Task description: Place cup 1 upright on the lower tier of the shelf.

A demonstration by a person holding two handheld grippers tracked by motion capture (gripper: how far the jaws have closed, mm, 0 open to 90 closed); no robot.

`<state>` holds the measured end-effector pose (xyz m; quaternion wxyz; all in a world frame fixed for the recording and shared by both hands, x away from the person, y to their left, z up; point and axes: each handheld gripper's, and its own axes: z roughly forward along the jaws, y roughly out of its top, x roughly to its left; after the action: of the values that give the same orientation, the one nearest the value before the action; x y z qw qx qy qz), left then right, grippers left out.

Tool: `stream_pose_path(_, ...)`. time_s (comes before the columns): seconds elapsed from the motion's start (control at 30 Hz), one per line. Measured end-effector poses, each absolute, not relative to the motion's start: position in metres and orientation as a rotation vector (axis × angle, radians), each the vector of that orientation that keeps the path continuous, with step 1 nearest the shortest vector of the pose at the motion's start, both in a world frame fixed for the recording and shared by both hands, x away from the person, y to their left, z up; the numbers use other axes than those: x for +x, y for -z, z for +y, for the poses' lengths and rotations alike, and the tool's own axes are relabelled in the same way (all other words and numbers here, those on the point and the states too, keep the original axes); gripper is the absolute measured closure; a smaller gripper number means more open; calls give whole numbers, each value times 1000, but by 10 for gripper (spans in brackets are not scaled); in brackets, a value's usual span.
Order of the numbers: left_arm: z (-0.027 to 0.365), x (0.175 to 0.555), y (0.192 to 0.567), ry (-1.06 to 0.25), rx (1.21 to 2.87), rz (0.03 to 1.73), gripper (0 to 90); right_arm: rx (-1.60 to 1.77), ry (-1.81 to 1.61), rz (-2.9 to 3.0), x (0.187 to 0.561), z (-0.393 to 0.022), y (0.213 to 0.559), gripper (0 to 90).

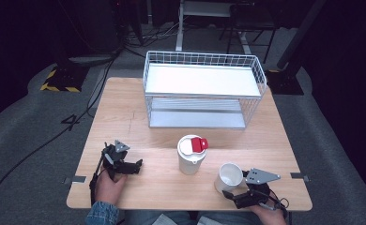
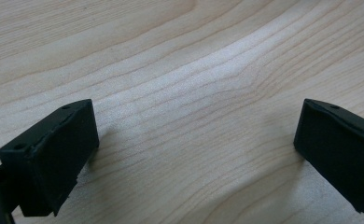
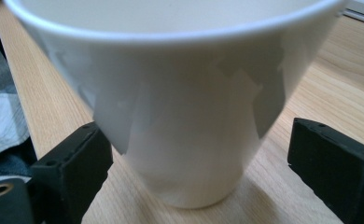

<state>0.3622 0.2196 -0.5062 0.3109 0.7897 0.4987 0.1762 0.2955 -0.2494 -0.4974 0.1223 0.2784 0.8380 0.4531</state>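
A white cup (image 1: 229, 177) stands upright near the table's front right. In the right gripper view the cup (image 3: 185, 116) sits between the jaws of my right gripper (image 3: 194, 163). The left jaw is at its wall and the right jaw stands clear of it, so the gripper is open. From above, my right gripper (image 1: 235, 192) lies just in front of the cup. A white tumbler (image 1: 189, 159) with a red flip lid (image 1: 200, 144) stands mid-table. My left gripper (image 1: 135, 166) rests at the front left. Its jaws (image 2: 194, 154) are wide open over bare wood.
A white wire rack (image 1: 200, 58) with two shelves stands at the back of the wooden table (image 1: 139, 126). The table's front edge runs just behind both hands. Black cables trail over the grey floor at the left.
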Motion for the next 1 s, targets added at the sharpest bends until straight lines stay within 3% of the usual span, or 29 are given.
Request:
stream_pose_path(0.5,220,362,506,-465,2088,1316,4,756,-1377,2379,295,-242,500,175)
stream_pose_path(0.53,220,362,506,-465,2085,1317,4,734,-1384,2369,294,-242,500,230)
stream_pose_path(1.0,220,362,506,-465,2085,1317,4,739,-1378,2367,293,-241,499,236)
